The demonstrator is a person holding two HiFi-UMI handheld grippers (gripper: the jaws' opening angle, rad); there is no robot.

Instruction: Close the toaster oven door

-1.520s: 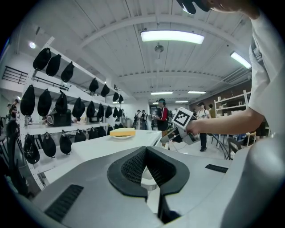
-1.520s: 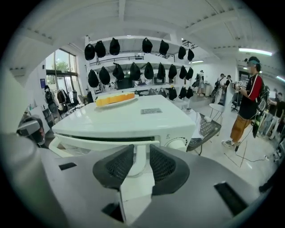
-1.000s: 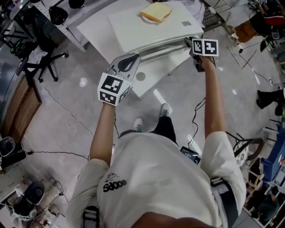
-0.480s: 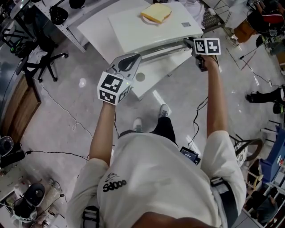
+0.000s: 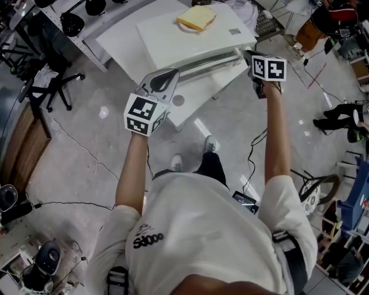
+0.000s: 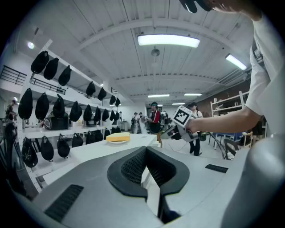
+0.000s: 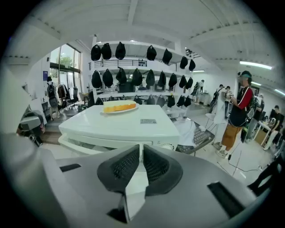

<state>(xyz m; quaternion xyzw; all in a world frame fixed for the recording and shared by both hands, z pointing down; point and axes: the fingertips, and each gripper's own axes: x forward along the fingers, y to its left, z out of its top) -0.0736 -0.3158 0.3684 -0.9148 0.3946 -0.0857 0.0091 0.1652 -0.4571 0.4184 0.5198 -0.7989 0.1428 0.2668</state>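
A white toaster oven [image 5: 190,37] stands on a white table, with a slice of toast [image 5: 196,17] on a plate on its top. Its door, with a silver handle [image 5: 210,57], looks slightly ajar in the right gripper view [image 7: 71,143]. My right gripper [image 5: 247,56] is at the handle's right end. Its jaws [image 7: 140,147] are closing to a thin slit, and I see nothing between them. My left gripper [image 5: 167,76] hovers above the table's front edge, left of the oven, shut and empty [image 6: 144,153].
The white table [image 5: 121,40] reaches out to the left of the oven. A black office chair [image 5: 52,80] stands at the left. Cables [image 5: 81,144] run over the grey floor. Shelves with black helmets [image 7: 133,78] and several people [image 7: 240,111] are beyond the table.
My right gripper has shifted slightly right along the front of the oven, still at the handle's end. My left gripper has kept its place.
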